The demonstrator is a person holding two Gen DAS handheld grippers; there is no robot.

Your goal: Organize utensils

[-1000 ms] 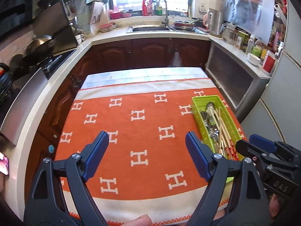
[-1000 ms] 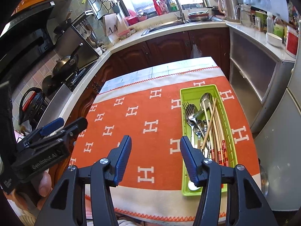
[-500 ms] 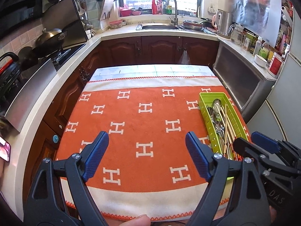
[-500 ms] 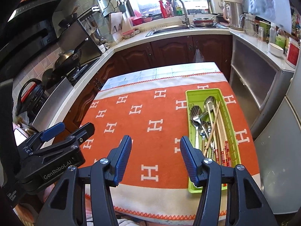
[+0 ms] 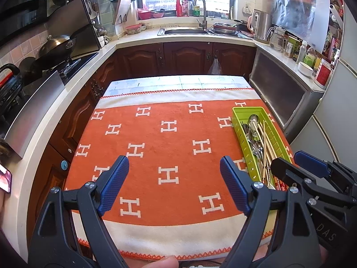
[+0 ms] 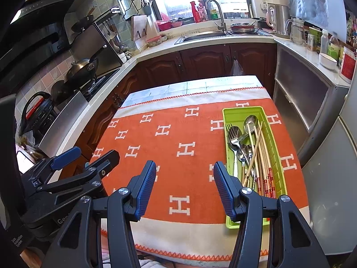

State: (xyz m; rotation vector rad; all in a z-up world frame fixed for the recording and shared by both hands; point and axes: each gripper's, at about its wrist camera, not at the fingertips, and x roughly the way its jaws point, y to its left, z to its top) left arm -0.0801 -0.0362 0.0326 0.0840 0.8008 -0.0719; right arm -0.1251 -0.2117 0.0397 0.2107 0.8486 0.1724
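Note:
A green plastic tray (image 6: pixel 276 151) lies on the right side of the orange cloth (image 6: pixel 178 138); it also shows in the left wrist view (image 5: pixel 241 134). It holds metal spoons (image 6: pixel 250 120), a fork (image 6: pixel 232 134) and several chopsticks (image 6: pixel 263 163). My right gripper (image 6: pixel 184 174) is open and empty, above the cloth's near edge, just left of the tray. My left gripper (image 5: pixel 174 169) is open and empty over the near middle of the cloth (image 5: pixel 167 147). Each gripper shows at the edge of the other's view.
The cloth covers a small table (image 5: pixel 178 82) in a kitchen. Dark cabinets (image 5: pixel 185 55) and a sink counter (image 5: pixel 185 31) stand behind, a stove with a wok (image 5: pixel 55 44) to the left, a grey cabinet and fridge (image 5: pixel 330 120) to the right.
Both grippers have drawn back and risen, so more of the table and kitchen shows. Both stay open and empty. The tray and utensils have not moved.

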